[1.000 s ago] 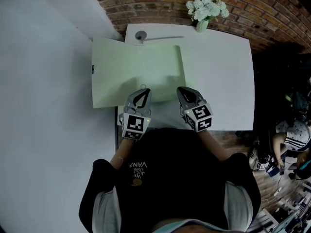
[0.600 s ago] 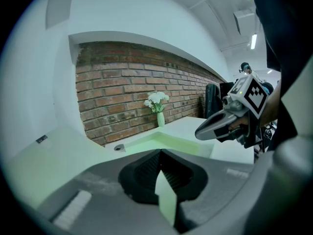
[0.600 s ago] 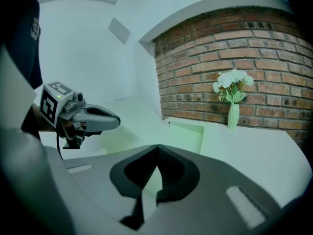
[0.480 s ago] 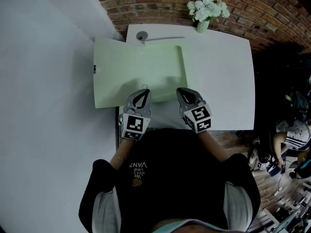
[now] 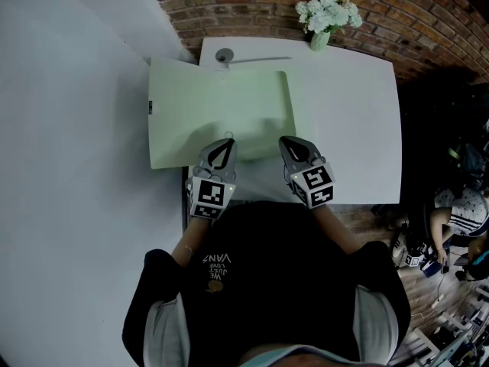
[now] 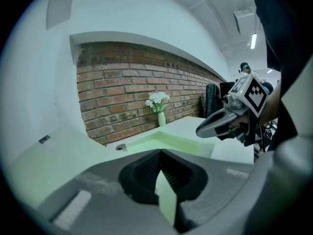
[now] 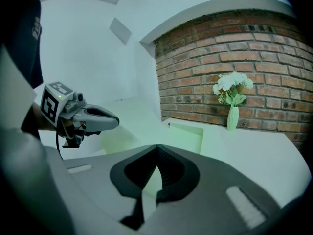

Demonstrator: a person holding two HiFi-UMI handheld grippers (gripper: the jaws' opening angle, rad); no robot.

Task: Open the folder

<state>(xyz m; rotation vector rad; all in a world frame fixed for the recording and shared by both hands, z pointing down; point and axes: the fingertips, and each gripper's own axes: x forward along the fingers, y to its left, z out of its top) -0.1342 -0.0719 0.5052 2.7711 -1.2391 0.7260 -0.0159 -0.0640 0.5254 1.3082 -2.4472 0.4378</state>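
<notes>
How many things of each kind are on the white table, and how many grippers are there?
Folder: 1
Vase with flowers: 1
Grippers: 2, the left gripper and the right gripper
Total: 4

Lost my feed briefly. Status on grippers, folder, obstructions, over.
Both shut: left gripper, right gripper, tips at near edge of folder. It lies spread open on table, left side overhanging. Flower vase at far edge, clear.
</notes>
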